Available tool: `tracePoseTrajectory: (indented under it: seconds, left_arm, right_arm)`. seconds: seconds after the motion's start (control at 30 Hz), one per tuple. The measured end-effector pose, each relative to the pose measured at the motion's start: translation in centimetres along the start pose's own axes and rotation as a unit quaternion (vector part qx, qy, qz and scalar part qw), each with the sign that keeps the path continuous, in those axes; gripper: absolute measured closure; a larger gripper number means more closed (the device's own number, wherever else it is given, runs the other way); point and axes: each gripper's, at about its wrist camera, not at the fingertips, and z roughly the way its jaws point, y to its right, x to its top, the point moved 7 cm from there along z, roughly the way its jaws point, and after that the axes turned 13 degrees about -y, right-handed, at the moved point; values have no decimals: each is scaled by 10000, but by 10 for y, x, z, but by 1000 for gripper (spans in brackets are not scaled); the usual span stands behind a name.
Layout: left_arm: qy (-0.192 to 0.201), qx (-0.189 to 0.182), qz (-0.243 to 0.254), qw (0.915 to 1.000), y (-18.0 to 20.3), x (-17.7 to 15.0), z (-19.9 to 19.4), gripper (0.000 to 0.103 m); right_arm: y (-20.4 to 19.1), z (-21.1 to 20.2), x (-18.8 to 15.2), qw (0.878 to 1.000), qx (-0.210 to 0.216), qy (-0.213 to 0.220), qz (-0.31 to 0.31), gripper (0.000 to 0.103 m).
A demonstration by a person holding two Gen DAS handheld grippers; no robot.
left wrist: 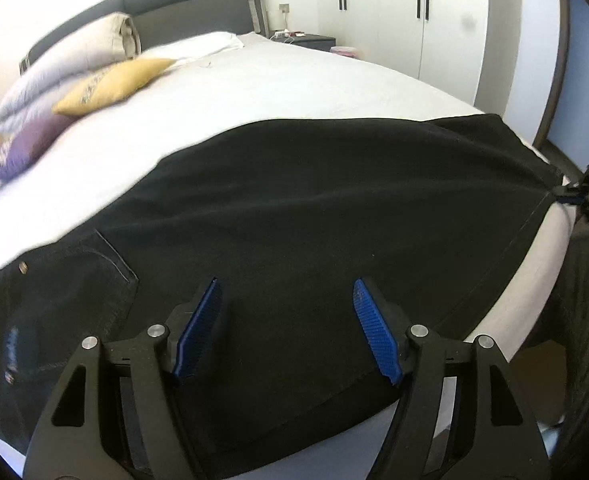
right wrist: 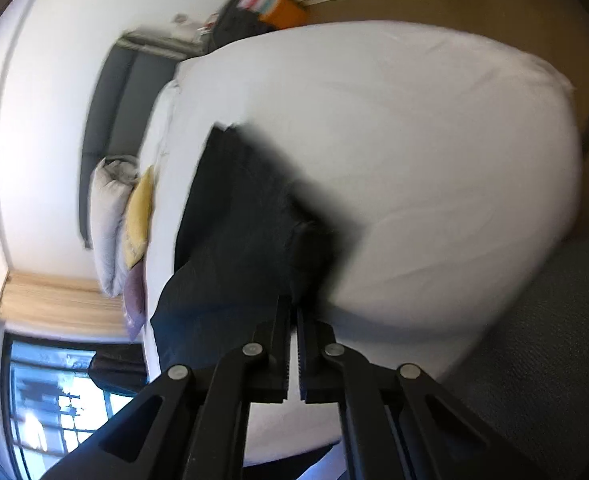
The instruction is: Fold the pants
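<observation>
black pants [left wrist: 314, 208] lie spread flat across the near edge of the white bed [left wrist: 294, 88], a back pocket at 8 o'clock and the hem at 3 o'clock in the left wrist view. left claw [left wrist: 288, 328] hovers tilted down over the cloth, blue pads wide apart, nothing between them. right claw [right wrist: 296, 320] is pinched on the hem edge.

White bed [left wrist: 294, 80] carries black pants [left wrist: 294, 208] spread along its near edge; yellow cushion [left wrist: 114, 84], purple cushion [left wrist: 26, 148] and pillows [left wrist: 66, 64] lie at the head.
</observation>
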Motion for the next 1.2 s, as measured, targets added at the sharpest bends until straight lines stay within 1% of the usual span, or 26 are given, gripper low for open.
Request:
tracePoseTrajectory:
  seconds: [0.03, 0.07, 0.1, 0.13, 0.2, 0.23, 0.27, 0.33, 0.37, 0.4, 0.43, 0.47, 0.5, 0.57, 0.63, 0.7, 0.83, 0.9, 0.97, 1.0, 1.03, 1.07, 1.1, 1.13, 1.17, 1.2]
  left_arm:
    - [-134, 22, -9, 9999, -1, -1, 6, 35]
    - [-329, -94, -92, 9994, -2, -4, 17, 35]
    - [-337, -174, -176, 9991, -5, -5, 20, 35]
    - [-302, -209, -221, 9991, -6, -5, 20, 35]
    - [-346, -121, -132, 9992, -2, -4, 19, 35]
    - [-363, -106, -92, 9992, 0, -4, 19, 35]
    - [-379, -117, -67, 9992, 1, -3, 19, 34]
    - [-391, -165, -49, 9991, -1, -5, 18, 34]
    - [-388, -170, -44, 9991, 0, -8, 17, 34]
    - [-384, -167, -30, 9991, 0, -11, 14, 34]
    - [-370, -158, -17, 9992, -4, -13, 13, 34]
    - [-351, -131, -15, 9993, -7, -17, 8, 34]
    - [-297, -100, -50, 9995, -13, -22, -1, 34]
    - [-11, 27, -210, 9998, -29, -28, -24, 34]
    - [221, 164, -470, 9985, -52, -29, -42, 34]
    - [275, 329, -820, 9957, -90, -27, -45, 34]
    - [93, 910, -1236, 9881, -163, -30, -34, 34]
    - [-253, 1142, -1314, 9844, -193, -48, -19, 34]
    - [-336, 1055, -1434, 9835, -216, -65, -10, 31]
    - [-255, 844, -1599, 9832, -230, -71, -10, 21]
    - [-260, 816, -1745, 9809, -242, -75, -9, 18]
    - [-344, 1041, -1987, 9739, -262, -81, -9, 18]
    - [-404, 1141, -2126, 9696, -274, -90, -10, 20]
    - [-387, 1008, -2273, 9678, -284, -93, -13, 29]
    - [-362, 922, -2414, 9654, -290, -92, -22, 34]
    - [-255, 956, -2360, 9667, -288, -86, -31, 35]
  right_arm:
    - [1, -9, 2, 9998, -179, 102, -10, 93]
    - [0, -23, 5, 9984, -475, 305, -12, 93]
    - [-6, -34, 9, 9974, -557, 463, -69, 93]
    - [-18, -40, 13, 9971, -493, 551, -194, 93]
    - [-59, -39, 12, 9958, -87, 589, -694, 92]
    - [-77, -33, 9, 9947, 129, 484, -902, 86]
    - [-98, -18, 3, 9920, 435, 251, -1159, 74]
    - [-134, 20, -7, 9818, 999, -282, -1590, 59]
    - [-142, 41, -9, 9771, 1161, -477, -1717, 59]
    - [-140, 56, -6, 9770, 1150, -561, -1704, 59]
    - [-126, 73, 0, 9822, 947, -633, -1493, 59]
    - [-102, 88, 8, 9891, 598, -738, -1126, 86]
    - [-68, 98, 14, 9938, 428, -821, -612, 103]
    - [-47, 89, 16, 9923, 909, -791, -284, 103]
    - [-39, 66, 12, 9957, 490, -573, -542, 103]
    - [-37, 50, 8, 9966, 328, -514, -561, 101]
    - [-55, 43, 5, 9956, 232, -431, -794, 74]
    - [-68, 47, 4, 9943, 265, -429, -935, 70]
    - [-68, 56, 3, 9938, 160, -527, -961, 66]
    - [-64, 58, 2, 9938, 152, -550, -950, 66]
    - [-59, 57, 2, 9937, 195, -555, -956, 67]
    - [-60, 60, 2, 9934, 233, -566, -966, 70]
    - [-57, 59, 2, 9935, 231, -582, -947, 73]
    - [-55, 58, 2, 9940, 207, -594, -893, 74]
    - [-54, 55, 2, 9942, 192, -600, -872, 73]
    - [-57, 51, -1, 9939, 117, -589, -929, 72]
